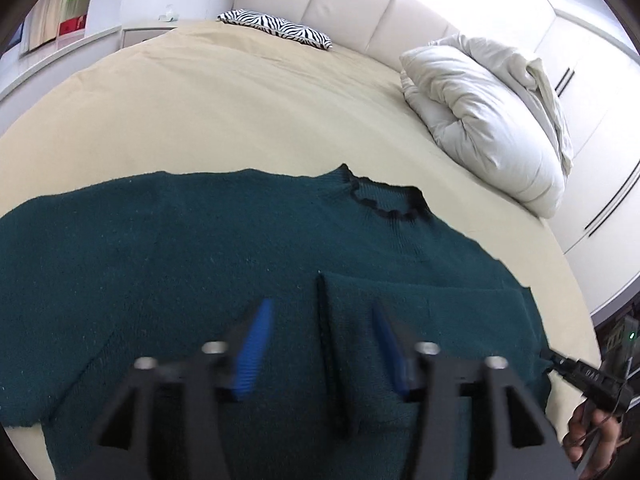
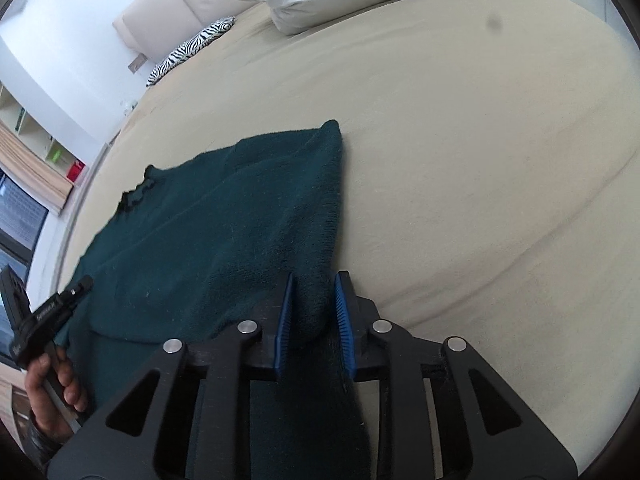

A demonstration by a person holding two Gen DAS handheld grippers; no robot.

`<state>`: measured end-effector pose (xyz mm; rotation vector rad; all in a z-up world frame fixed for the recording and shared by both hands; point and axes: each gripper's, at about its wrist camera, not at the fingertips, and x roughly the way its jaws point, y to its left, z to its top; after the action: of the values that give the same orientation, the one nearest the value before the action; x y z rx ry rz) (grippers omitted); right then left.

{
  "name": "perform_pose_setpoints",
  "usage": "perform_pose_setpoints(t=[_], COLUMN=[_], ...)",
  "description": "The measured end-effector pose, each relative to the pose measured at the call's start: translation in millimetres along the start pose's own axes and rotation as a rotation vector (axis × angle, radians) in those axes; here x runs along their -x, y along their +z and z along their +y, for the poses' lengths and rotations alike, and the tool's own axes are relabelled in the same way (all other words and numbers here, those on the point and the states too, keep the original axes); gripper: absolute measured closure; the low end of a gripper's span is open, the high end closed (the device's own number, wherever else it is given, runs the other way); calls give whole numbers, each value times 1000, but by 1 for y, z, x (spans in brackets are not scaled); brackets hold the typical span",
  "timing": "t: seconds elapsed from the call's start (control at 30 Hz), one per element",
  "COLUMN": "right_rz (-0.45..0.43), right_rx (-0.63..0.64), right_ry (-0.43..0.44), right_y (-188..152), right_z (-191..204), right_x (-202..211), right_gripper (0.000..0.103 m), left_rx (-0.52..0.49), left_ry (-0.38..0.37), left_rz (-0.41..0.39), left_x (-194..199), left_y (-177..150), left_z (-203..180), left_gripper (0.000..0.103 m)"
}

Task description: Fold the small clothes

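Observation:
A dark green knitted sweater lies flat on the beige bed, neck hole toward the headboard. Its right sleeve is folded inward over the body, cuff edge near the middle. My left gripper hovers open just above that cuff, blue pads either side of it. In the right wrist view the sweater spreads to the left. My right gripper has its blue pads around a raised fold of the sweater's lower right edge, pinching the cloth. The right gripper's tip also shows in the left wrist view.
The beige bedsheet spreads beyond the sweater. A white rumpled duvet lies at the far right by the padded headboard. A zebra-print pillow lies at the head. White wardrobe doors stand at the right.

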<state>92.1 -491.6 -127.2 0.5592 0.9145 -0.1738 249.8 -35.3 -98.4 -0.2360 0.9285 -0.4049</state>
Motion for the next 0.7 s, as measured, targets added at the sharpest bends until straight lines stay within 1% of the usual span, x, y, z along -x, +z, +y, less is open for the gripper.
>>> perform_pose_setpoints(t=[0.03,0.1,0.17,0.2,0.23,0.27,0.3,0.33,0.37,0.4,0.43,0.53,0.57,0.7], right_rz=[-3,-10,-19,-26,-28,-24,-9,35,50,40,32,23,15,10], right_rx=[5,15,18,16,19,28,50,93,120,154,172,142,142,136], right_ry=[-7,6,3,5,9,7,-10,-53,-77,-102,-118,-115,-118,-127], right_y=[1,2,2,3,4,3,3,1,-1,-3,-3,-1,1,-1], right_z=[1,4,8,9,10,11,13,18,20,23,24,20,21,20], right_x=[1,5,8,9,9,8,4,-5,-9,-10,-10,-7,-4,-4], right_gripper=[77,74,63,61,61,61,61,61,62,65,71,85,88,89], left_rx=[-10,-23,-48,-55,-64,-69,-83,-101,-112,-131,-141,-150,-150,-160], left_ry=[4,5,32,38,54,59,73,84,91,106,114,123,121,135], left_rz=[7,26,33,45,57,53,45,38,33,24,20,21,24,26], left_x=[-2,-7,-10,-13,-17,-18,-18,-18,-18,-18,-18,-19,-19,-23], left_y=[0,-1,-2,-2,-2,-3,-3,-5,-6,-7,-8,-4,-3,-6], left_z=[-2,-6,-10,-11,-12,-12,-13,-15,-17,-20,-21,-21,-20,-20], left_gripper=[46,46,60,77,84,85,89,90,91,93,93,99,99,98])
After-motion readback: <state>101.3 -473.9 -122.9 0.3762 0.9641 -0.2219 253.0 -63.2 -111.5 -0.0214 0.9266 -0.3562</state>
